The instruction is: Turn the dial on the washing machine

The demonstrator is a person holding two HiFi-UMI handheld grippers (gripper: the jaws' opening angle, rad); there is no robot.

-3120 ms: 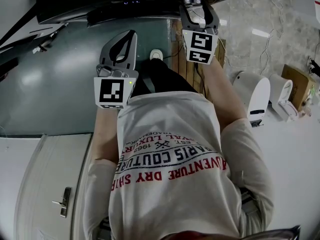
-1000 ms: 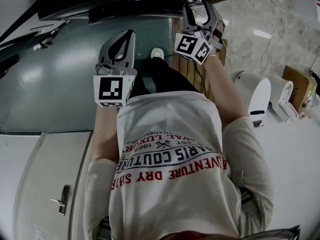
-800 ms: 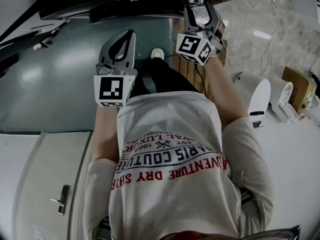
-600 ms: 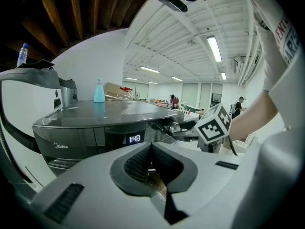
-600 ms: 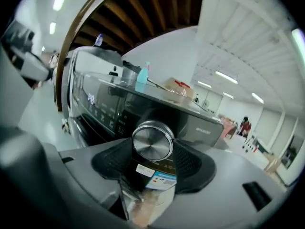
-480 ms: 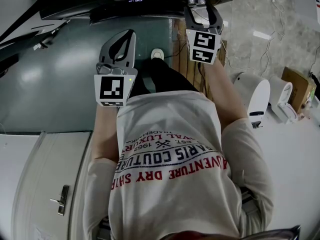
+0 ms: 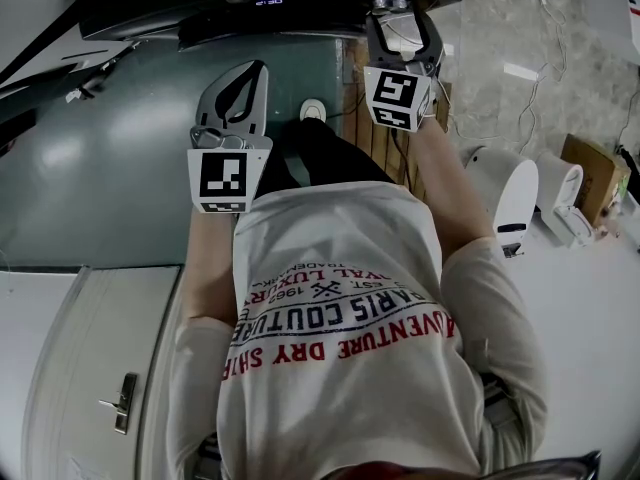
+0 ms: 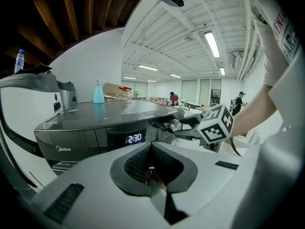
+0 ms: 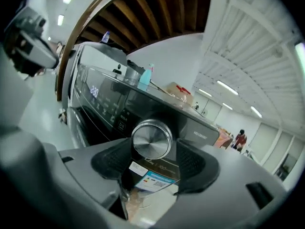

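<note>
Dial (image 9: 151, 138) clamped by right gripper (image 9: 152, 149) fingers; left gripper (image 8: 151, 168) fingers closed, empty; bottle (image 8: 98, 91) atop washer (image 8: 76, 138).

The display (image 8: 135, 138) on the washing machine (image 8: 71, 128) glows 2:30, with Midea on the panel (image 8: 63, 149) to its left. The person's shirt (image 7: 340, 328), upside down, shows AVENTURE DRY in red. The sticker (image 9: 151, 179) under the dial (image 9: 151, 139) is too blurred to read.

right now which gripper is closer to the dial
Right. The right gripper has its jaws closed on the dial at the washer's front. The left gripper hangs off to the dial's left, short of the washer, jaws shut and empty.
</note>
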